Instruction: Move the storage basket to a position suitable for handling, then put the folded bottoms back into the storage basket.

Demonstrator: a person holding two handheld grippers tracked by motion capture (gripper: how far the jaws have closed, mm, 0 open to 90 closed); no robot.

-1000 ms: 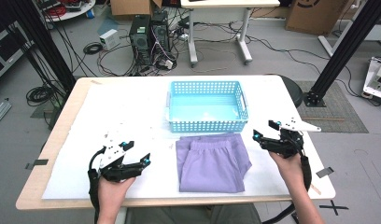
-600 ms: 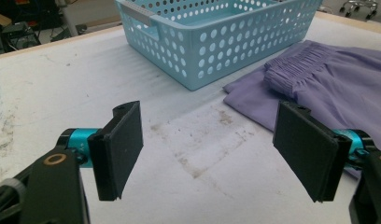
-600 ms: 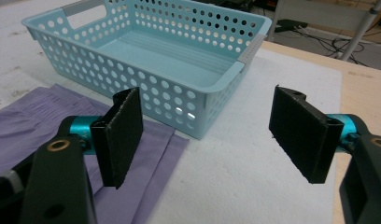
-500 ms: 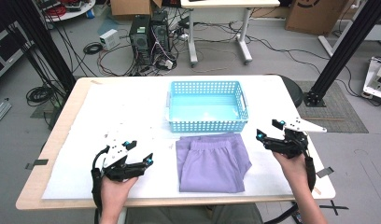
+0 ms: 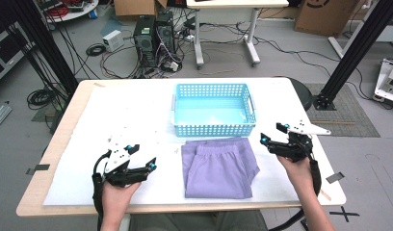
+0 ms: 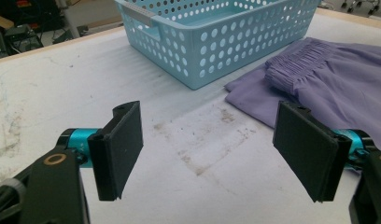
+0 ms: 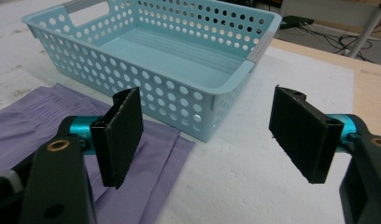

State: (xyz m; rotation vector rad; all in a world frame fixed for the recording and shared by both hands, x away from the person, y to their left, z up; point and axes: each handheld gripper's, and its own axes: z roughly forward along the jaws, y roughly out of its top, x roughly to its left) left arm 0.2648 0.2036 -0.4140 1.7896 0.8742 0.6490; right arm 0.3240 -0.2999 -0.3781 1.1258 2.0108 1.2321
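Note:
A folded purple garment point(image 5: 218, 166) lies flat on the white-covered table point(image 5: 127, 110), just in front of an empty light-blue perforated basket point(image 5: 214, 130). My left gripper point(image 5: 142, 158) is held low over the table, to the left of the garment, with its jaws wide open and nothing between them. My right gripper point(image 5: 272, 133) hovers at the garment's right side, also open and empty. The left gripper view looks between the open left gripper point(image 6: 212, 149) at the basket point(image 6: 216, 51) and the garment point(image 6: 328, 79). In the right gripper view, the right gripper point(image 7: 212, 140) frames the basket's corner point(image 7: 160, 93), with the garment point(image 7: 39, 126) at lower left.
Bare white table surface stretches left of the basket and around my left gripper. Beyond the far edge, the floor holds computer towers point(image 5: 153, 38), loose cables and a white desk frame point(image 5: 223, 43). Black frame posts point(image 5: 353, 53) stand at both sides.

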